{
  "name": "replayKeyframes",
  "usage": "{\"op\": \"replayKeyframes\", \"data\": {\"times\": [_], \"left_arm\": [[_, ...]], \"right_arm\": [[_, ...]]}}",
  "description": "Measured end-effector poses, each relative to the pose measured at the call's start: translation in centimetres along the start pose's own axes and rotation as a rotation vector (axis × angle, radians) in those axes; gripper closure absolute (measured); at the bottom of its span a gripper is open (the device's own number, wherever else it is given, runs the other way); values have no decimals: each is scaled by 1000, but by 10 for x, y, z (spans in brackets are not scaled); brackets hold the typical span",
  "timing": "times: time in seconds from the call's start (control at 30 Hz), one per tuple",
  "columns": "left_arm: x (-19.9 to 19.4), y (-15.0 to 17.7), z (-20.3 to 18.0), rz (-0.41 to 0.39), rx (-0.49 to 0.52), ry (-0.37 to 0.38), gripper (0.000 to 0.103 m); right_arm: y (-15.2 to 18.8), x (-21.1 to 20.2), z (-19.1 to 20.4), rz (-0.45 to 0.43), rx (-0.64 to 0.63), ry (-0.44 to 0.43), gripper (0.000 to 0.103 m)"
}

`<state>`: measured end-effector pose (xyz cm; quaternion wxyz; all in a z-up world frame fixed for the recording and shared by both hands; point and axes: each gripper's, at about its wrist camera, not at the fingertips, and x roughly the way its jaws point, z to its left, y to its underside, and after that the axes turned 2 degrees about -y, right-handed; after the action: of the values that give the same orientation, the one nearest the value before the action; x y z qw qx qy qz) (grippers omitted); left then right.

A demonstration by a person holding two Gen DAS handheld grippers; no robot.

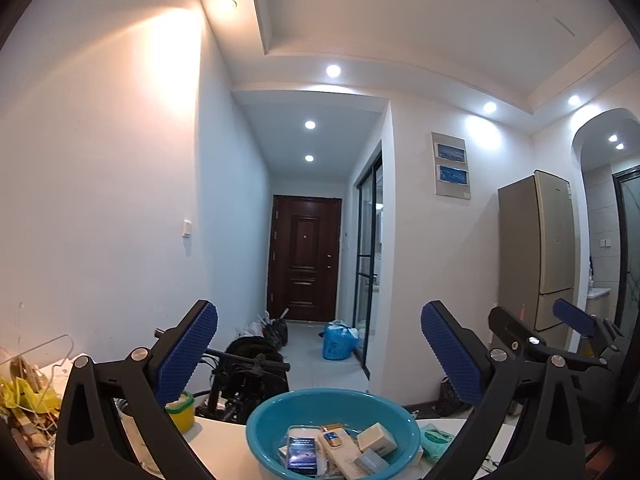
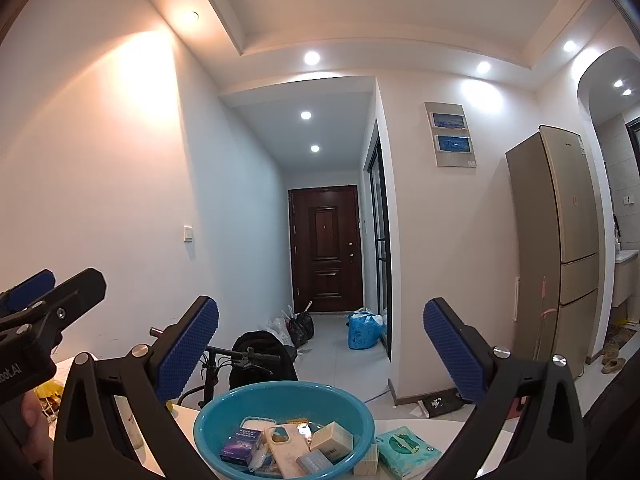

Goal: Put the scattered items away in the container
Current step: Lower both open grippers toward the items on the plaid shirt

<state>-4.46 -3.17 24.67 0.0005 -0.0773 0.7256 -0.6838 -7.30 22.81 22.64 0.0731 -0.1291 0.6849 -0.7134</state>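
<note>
a blue basin [image 1: 334, 420] [image 2: 284, 420] sits on a white table [image 1: 216, 440] [image 2: 452, 432], low in both views. inside it lie a dark blue box [image 1: 303, 454] [image 2: 242, 446], a phone in a pale case [image 1: 340, 450] [image 2: 286, 450] and a cream box [image 1: 376, 437] [image 2: 332, 440]. a green tissue pack [image 1: 438, 440] [image 2: 406, 452] rests on the table just beside the basin's right rim. above the basin, the left gripper [image 1: 319, 364] and right gripper [image 2: 321, 360] are each spread wide apart, holding nothing – blue pads face inward. beyond are a hallway, a dark brown door [image 1: 306, 258] [image 2: 326, 248] and a fridge [image 1: 538, 248] [image 2: 560, 248].
</note>
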Motion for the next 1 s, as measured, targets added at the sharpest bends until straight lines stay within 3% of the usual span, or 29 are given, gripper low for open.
{"op": "replayKeyframes", "data": {"times": [0.6,1.0], "left_arm": [[-60,-4,17,-5,-42,-30,0],[-72,11,23,83,-83,-7,0]], "right_arm": [[-3,-49,8,23,-47,2,1],[7,-70,17,48,-53,-14,1]]}}
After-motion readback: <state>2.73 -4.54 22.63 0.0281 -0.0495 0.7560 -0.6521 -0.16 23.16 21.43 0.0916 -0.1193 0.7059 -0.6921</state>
